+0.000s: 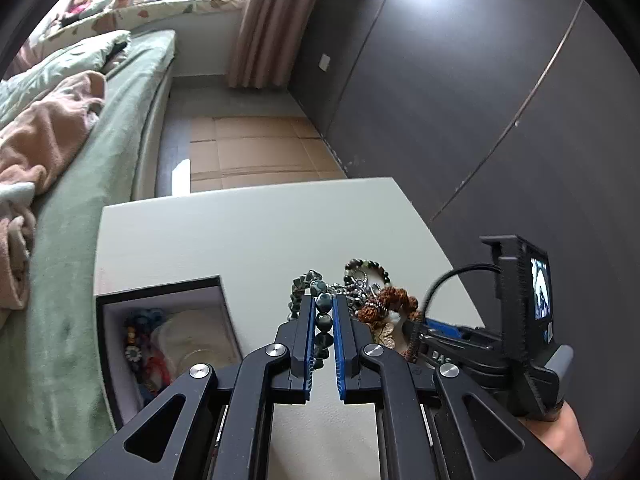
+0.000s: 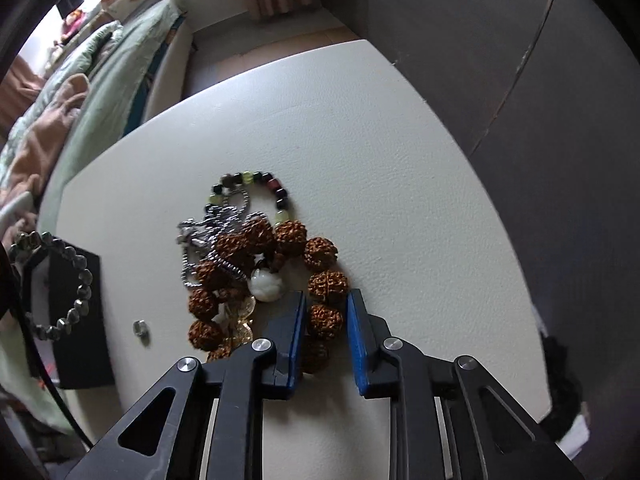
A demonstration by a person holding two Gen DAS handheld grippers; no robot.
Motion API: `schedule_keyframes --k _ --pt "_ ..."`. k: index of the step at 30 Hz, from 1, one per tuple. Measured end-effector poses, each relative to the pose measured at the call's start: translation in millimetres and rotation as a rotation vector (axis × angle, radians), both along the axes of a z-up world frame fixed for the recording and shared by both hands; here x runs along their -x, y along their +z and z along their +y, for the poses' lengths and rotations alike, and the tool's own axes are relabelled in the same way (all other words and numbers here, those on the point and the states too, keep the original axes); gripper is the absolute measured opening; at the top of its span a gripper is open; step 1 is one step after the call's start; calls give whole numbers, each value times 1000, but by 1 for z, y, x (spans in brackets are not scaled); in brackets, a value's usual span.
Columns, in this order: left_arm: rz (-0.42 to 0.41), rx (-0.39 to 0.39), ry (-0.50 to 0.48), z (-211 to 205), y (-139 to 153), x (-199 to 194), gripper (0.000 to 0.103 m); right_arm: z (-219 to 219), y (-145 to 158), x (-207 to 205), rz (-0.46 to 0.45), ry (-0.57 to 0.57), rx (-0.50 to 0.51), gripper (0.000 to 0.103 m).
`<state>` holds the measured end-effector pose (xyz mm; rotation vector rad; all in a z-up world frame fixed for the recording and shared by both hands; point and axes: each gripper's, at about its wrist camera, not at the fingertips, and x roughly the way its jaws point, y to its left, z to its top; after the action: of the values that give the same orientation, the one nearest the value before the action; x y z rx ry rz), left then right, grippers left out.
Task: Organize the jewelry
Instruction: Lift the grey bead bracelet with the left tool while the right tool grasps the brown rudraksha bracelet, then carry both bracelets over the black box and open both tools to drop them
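Observation:
My left gripper [image 1: 323, 300] is shut on a dark green bead bracelet [image 1: 323, 322], whose beads sit in a row between the blue pads; in the right wrist view this bracelet [image 2: 76, 280] hangs in a loop above the black box [image 2: 80, 344]. The box [image 1: 160, 289], white-lined, holds several pieces. A jewelry pile [image 1: 372, 300] lies on the white table [image 1: 240, 232]. My right gripper [image 2: 326, 296] points down into the pile, shut on one bead of the brown knobbly bead bracelet [image 2: 324, 320]. A white pendant [image 2: 266, 285], a silver chain [image 2: 212, 232] and a multicoloured bead bracelet [image 2: 256, 182] lie tangled with it.
A small silver piece [image 2: 140, 327] lies alone on the table [image 2: 360, 120] near the box. A bed with a green cover [image 1: 80, 240] runs along the left. Dark wall panels [image 1: 440, 80] stand on the right, cardboard [image 1: 256, 148] on the floor beyond.

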<state>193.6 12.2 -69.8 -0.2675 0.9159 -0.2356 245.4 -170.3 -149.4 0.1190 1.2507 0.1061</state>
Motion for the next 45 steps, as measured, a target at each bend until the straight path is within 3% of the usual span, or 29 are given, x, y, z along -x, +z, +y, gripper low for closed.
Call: schedule_keyframes --k 7,23,33,35,37,38,45 --pt "-31 30 28 15 13 14 9 -17 44 28 -148 9 -152 21" --pt "-83 50 65 43 32 39 9 5 103 55 -349 67 -258 21" --pt "-37 69 148 81 23 36 10 35 127 66 -441 134 -345 21" --pt "1 91 147 87 18 34 19 44 130 69 -453 153 -357 21" --pt "18 107 161 95 15 34 59 51 133 71 -459 174 -367 21" --pt "8 109 181 100 15 37 64 58 133 71 -463 188 -372 21" --pt "-4 103 224 121 18 45 65 87 130 76 -454 242 -399 21"
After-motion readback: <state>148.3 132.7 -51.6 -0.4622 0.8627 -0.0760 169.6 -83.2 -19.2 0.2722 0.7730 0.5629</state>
